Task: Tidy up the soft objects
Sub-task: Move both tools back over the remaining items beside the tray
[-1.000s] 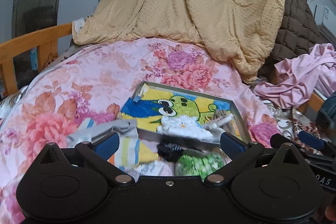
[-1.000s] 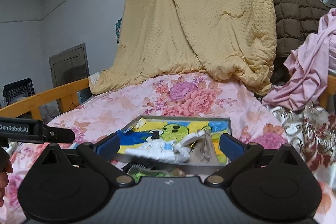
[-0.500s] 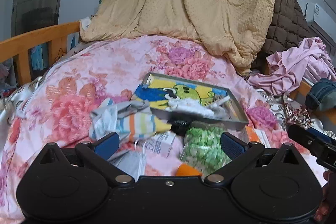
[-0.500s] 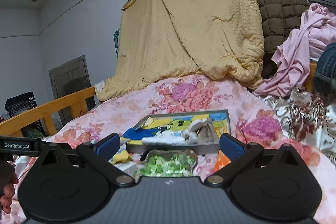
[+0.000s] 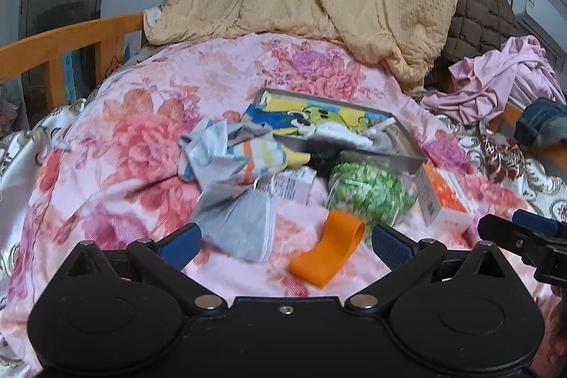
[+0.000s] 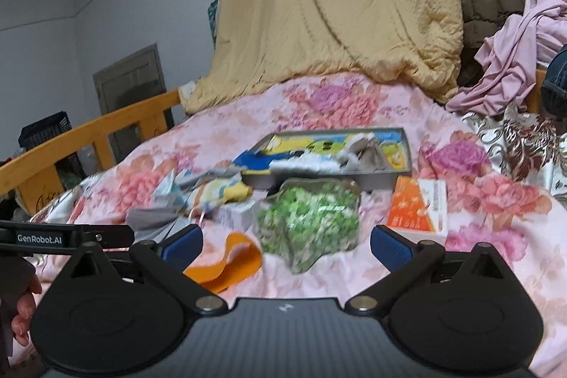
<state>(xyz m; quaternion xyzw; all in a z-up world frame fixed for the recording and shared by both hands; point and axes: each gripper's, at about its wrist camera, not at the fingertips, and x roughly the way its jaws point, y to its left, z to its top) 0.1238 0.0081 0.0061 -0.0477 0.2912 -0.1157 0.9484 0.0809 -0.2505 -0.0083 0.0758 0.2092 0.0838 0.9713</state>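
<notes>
Between both grippers' spread, empty jaws lie an orange band (image 5: 327, 248), gray mask (image 5: 241, 224) and green bag (image 6: 308, 224).

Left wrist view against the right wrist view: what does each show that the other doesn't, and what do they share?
Only the left wrist view shows the grey face mask laid out whole, and the right gripper at its right edge. Only the right wrist view shows the black crate beyond the bed rail, a hand at the lower left, and a "GenRobot.AI" label. Both show the grey tray of small cloths, the green bag, the orange band, the orange-and-white box and the yellow blanket, each past its own open gripper.
</notes>
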